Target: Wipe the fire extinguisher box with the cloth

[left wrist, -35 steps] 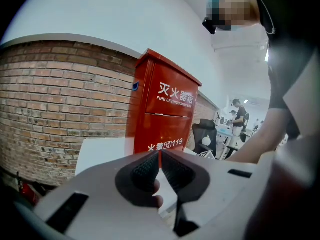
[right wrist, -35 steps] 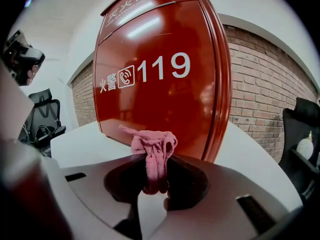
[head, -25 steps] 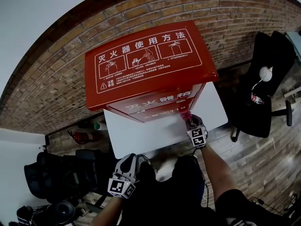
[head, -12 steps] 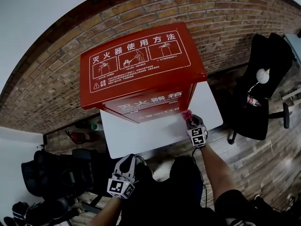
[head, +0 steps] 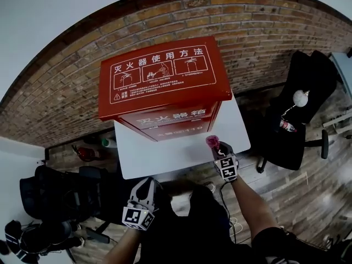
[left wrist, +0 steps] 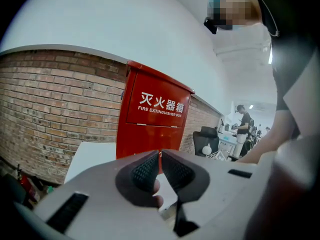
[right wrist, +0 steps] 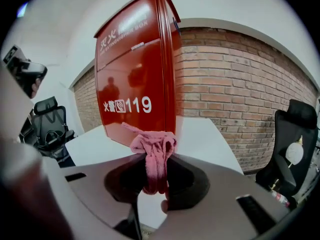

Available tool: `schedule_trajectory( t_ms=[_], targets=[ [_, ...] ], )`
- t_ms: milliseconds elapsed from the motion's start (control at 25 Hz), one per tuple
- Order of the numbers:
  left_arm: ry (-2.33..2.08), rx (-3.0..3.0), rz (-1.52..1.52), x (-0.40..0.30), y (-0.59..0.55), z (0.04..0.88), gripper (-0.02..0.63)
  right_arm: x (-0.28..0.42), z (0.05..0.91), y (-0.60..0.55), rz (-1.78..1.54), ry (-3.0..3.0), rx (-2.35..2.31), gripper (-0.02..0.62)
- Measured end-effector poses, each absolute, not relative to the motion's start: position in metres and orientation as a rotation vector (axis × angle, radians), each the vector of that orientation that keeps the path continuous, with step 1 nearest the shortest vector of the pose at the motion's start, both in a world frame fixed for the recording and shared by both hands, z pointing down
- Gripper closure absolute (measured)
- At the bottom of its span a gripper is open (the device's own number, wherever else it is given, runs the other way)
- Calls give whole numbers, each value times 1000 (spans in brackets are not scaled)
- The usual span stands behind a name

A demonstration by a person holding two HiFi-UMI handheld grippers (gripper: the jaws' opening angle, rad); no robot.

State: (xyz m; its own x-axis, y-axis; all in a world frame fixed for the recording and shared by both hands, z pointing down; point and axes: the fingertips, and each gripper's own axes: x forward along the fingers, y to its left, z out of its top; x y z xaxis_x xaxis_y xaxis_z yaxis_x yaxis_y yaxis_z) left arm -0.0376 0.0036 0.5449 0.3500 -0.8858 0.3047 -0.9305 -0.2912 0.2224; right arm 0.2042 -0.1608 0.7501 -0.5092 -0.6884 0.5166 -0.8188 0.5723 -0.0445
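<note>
The left claw (left wrist: 160, 156) hung low off the tabletop's (head: 165, 155) near edge, its two jaws pressed together with nothing between them. One red fire extinguisher box (head: 162, 73) stood upright at the far edge of the single white tabletop, toward its left corner, backed by the brick wall (head: 264, 32). Over the tabletop's near right part, the right claw (right wrist: 156, 159) was clamped on one bunched pink cloth (right wrist: 150, 144), which sat near the box's lower right front corner; contact could not be made out. One black office chair (head: 300, 111) stood further right, on the floor.
</note>
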Motion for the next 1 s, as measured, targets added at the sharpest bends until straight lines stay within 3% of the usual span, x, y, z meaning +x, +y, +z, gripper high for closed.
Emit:
schedule_trajectory(
  t_ms=[520, 1000],
  targets=[
    [-1491, 2495, 24, -14, -13, 454, 586, 174, 494, -61, 327, -2662, 1383, 497],
    [-1496, 2576, -129, -65, 46, 397, 589, 98, 412, 24, 217, -2745, 1402, 497]
  ],
)
